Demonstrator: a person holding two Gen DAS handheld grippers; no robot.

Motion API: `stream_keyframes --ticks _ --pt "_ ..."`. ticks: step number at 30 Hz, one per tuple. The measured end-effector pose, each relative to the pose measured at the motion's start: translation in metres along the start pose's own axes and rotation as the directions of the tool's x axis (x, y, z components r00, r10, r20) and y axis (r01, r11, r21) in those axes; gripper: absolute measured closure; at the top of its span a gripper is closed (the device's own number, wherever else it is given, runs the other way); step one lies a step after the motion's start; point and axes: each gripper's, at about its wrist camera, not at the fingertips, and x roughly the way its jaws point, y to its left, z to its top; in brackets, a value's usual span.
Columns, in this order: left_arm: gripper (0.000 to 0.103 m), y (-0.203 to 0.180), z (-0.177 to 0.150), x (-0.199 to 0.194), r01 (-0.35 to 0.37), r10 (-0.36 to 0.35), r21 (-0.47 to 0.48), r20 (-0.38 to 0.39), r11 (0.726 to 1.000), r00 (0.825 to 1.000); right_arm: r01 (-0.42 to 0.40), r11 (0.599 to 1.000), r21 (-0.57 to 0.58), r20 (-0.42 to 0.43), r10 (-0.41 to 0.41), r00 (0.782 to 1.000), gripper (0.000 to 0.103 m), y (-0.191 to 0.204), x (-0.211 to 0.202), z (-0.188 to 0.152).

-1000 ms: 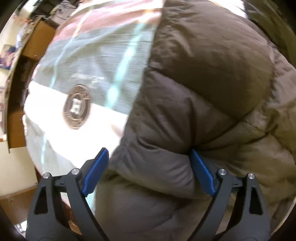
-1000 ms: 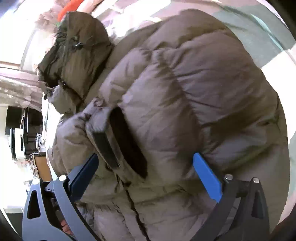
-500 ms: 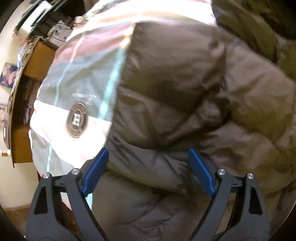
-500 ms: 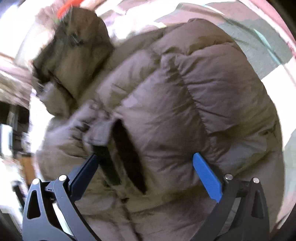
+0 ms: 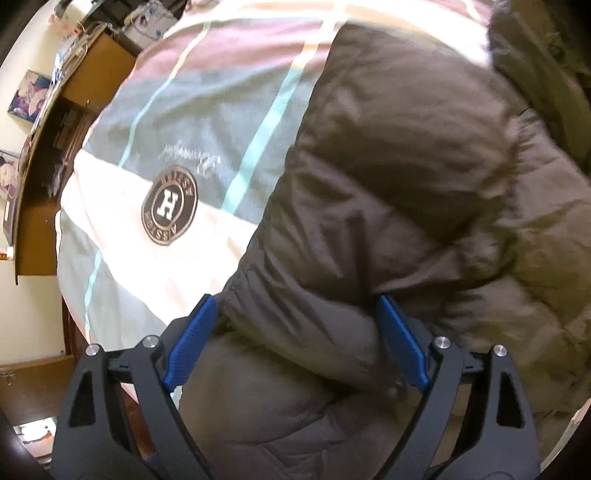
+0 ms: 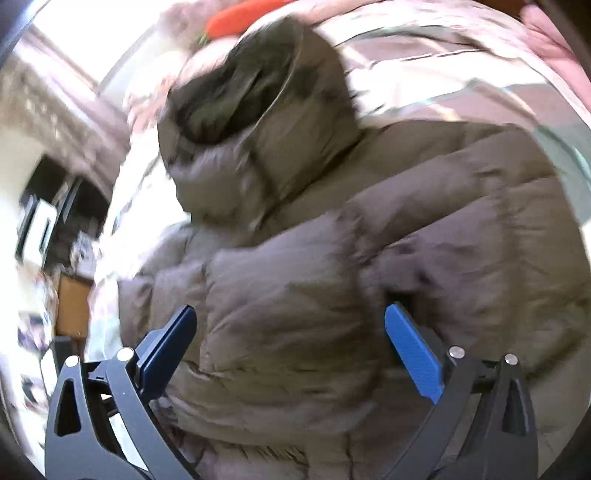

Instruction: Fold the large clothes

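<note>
A brown quilted puffer jacket [image 5: 399, 206] lies on a striped bedspread [image 5: 192, 122]. In the left wrist view my left gripper [image 5: 295, 317] is open, its blue pads on either side of a puffy fold at the jacket's edge. In the right wrist view the same jacket [image 6: 369, 288] fills the frame, its hood [image 6: 258, 110] at the far end. My right gripper [image 6: 291, 328] is open, its pads spread wide over a quilted panel. The frame is blurred.
The bedspread carries a round brown badge with an H [image 5: 169, 205]. A wooden desk with clutter [image 5: 48, 122] stands left of the bed. An orange object [image 6: 240, 16] lies beyond the hood. Shelves and a window show at the left in the right wrist view.
Both grippers have pulled back and swung. More of the bedspread and the hood show now. The dark sleeve opening seen earlier in the right view is out of sight.
</note>
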Motion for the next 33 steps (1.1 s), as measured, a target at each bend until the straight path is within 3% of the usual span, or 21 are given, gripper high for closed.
stream_keyframes --ticks 6,11,14,17,22,27,29,30,33 --pt "0.008 0.004 0.005 0.017 0.036 -0.038 -0.028 -0.061 0.999 0.997 0.081 0.996 0.038 -0.081 -0.078 0.994 0.001 -0.013 0.052 -0.004" --pt "0.009 -0.008 0.006 0.012 -0.011 0.012 0.025 -0.017 1.0 1.0 0.168 0.985 -0.043 -0.085 -0.171 0.982 0.001 -0.003 0.069 -0.009" --pt "0.007 -0.023 0.007 0.012 -0.042 0.041 0.055 0.022 0.998 0.999 0.174 0.983 -0.06 -0.09 -0.179 0.98 0.001 -0.004 0.074 -0.01" --pt "0.003 -0.03 0.009 0.022 -0.046 0.046 0.054 0.006 0.997 0.999 0.17 0.983 -0.063 -0.096 -0.176 0.98 0.001 -0.005 0.078 -0.011" --pt "0.009 -0.025 0.006 0.003 -0.055 0.055 0.028 0.027 0.998 0.998 0.165 0.986 -0.027 -0.096 -0.167 0.981 0.001 -0.005 0.061 -0.009" --pt "0.01 -0.026 -0.002 -0.031 -0.038 0.034 0.028 0.127 0.999 0.991 0.147 0.988 -0.048 0.043 -0.145 0.989 0.001 0.014 0.012 -0.009" --pt "0.01 -0.027 -0.005 -0.035 -0.01 0.006 0.034 0.118 0.999 0.993 0.085 0.994 -0.071 0.01 -0.085 0.996 0.001 0.021 0.005 -0.015" --pt "0.01 -0.029 -0.008 -0.034 0.005 -0.009 0.045 0.1 0.999 0.995 0.04 0.997 -0.071 -0.049 -0.043 0.998 0.001 0.024 0.009 -0.023" --pt "0.01 -0.038 -0.016 -0.02 0.019 -0.022 0.081 0.029 0.997 0.999 -0.038 0.999 -0.023 -0.21 0.032 0.977 0.001 0.024 0.031 -0.045"
